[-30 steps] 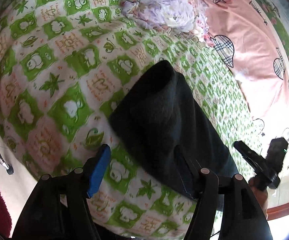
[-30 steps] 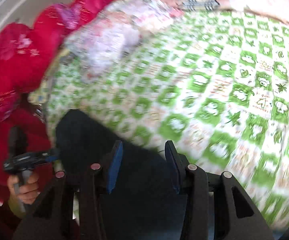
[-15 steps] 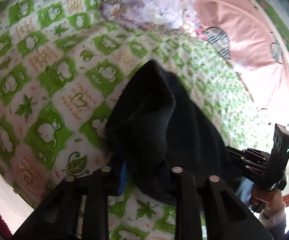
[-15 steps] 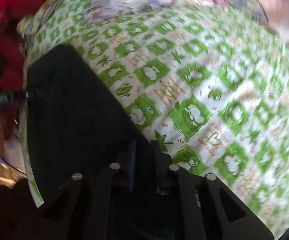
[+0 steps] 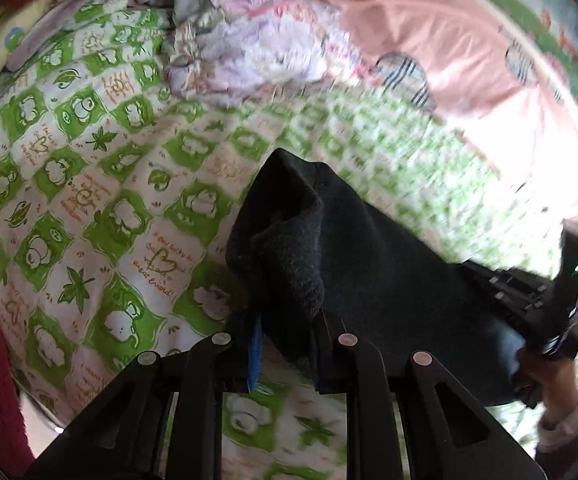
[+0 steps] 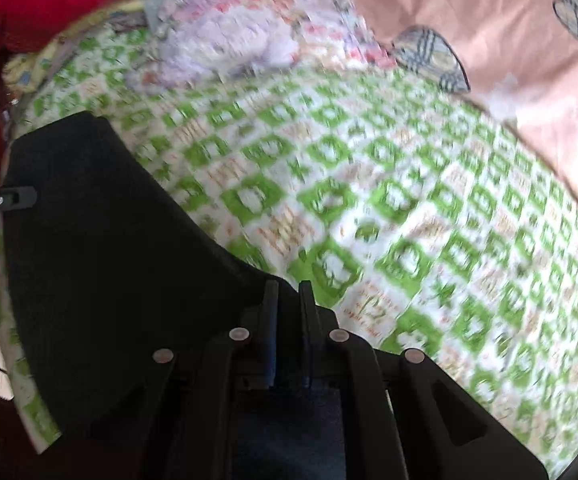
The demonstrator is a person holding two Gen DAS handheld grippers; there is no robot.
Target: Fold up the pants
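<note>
The black pants [image 5: 353,256] lie on the green-and-white checked bedspread [image 5: 101,184]. My left gripper [image 5: 289,320] is shut on a bunched corner of the pants, which stands up in a fold between the jaws. My right gripper [image 6: 288,300] is shut on the other edge of the pants [image 6: 101,248], which spread away to the left in the right wrist view. The right gripper also shows in the left wrist view [image 5: 537,304] at the far right, held by a hand. The left gripper's tip [image 6: 9,198] shows at the left edge of the right wrist view.
A crumpled pale floral cloth [image 5: 257,40] lies at the back of the bed. A pink quilt with plaid hearts [image 5: 469,60] covers the right side. Red fabric [image 6: 49,0] is piled at the back left. The bed edge runs along the bottom left [image 5: 41,400].
Both grippers were open over the pants a second ago. They have closed on the fabric and lifted its near edge, which now bunches up in the left gripper.
</note>
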